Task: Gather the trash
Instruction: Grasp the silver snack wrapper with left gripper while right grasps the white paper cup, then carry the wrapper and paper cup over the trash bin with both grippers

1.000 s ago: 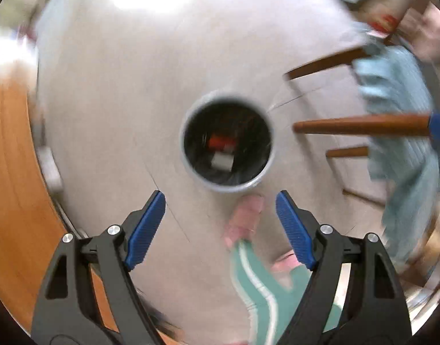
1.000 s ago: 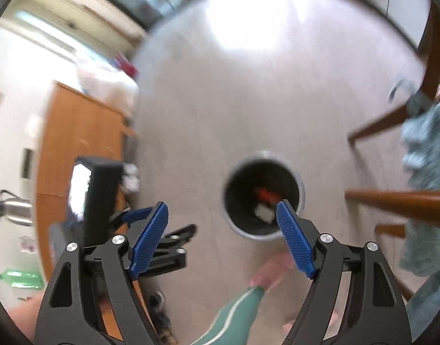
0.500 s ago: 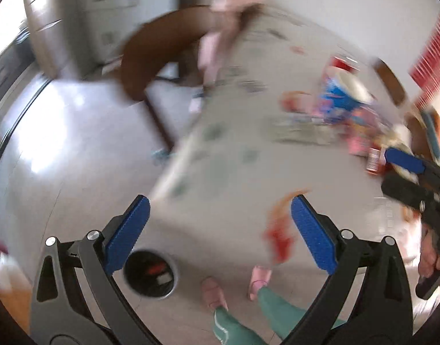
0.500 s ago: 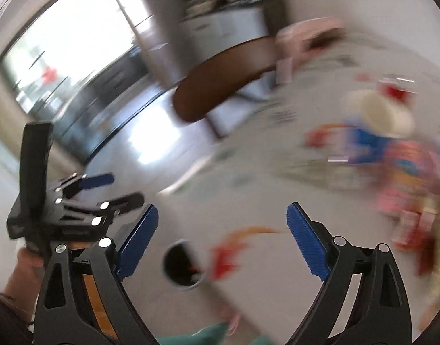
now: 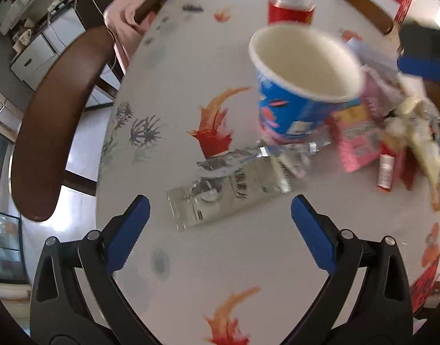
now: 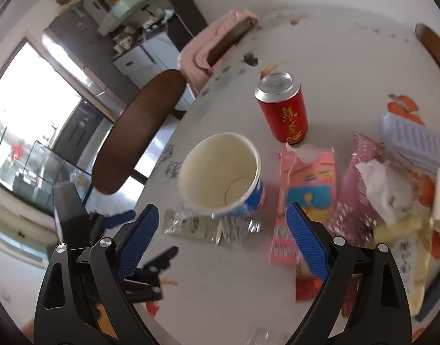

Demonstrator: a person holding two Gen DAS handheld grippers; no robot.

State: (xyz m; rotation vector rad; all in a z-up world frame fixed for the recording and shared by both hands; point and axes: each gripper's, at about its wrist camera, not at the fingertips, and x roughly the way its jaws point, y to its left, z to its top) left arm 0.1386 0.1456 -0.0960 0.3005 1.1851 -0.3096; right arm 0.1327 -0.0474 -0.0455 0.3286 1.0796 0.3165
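Both views have been swung up from the floor bin to the table. The left gripper [image 5: 220, 230] and right gripper [image 6: 222, 235] are held spread and empty before the paper cup [image 6: 220, 178]. The silver wrapper [image 5: 228, 195] is pinned under that cup, so the cup could be toppled if the wrapper is pulled.

Left gripper [image 5: 220, 230] spread wide, empty, above flattened silver foil wrapper [image 5: 225, 192]. Beyond, blue paper cup [image 5: 300, 86], red can [image 5: 290, 11].
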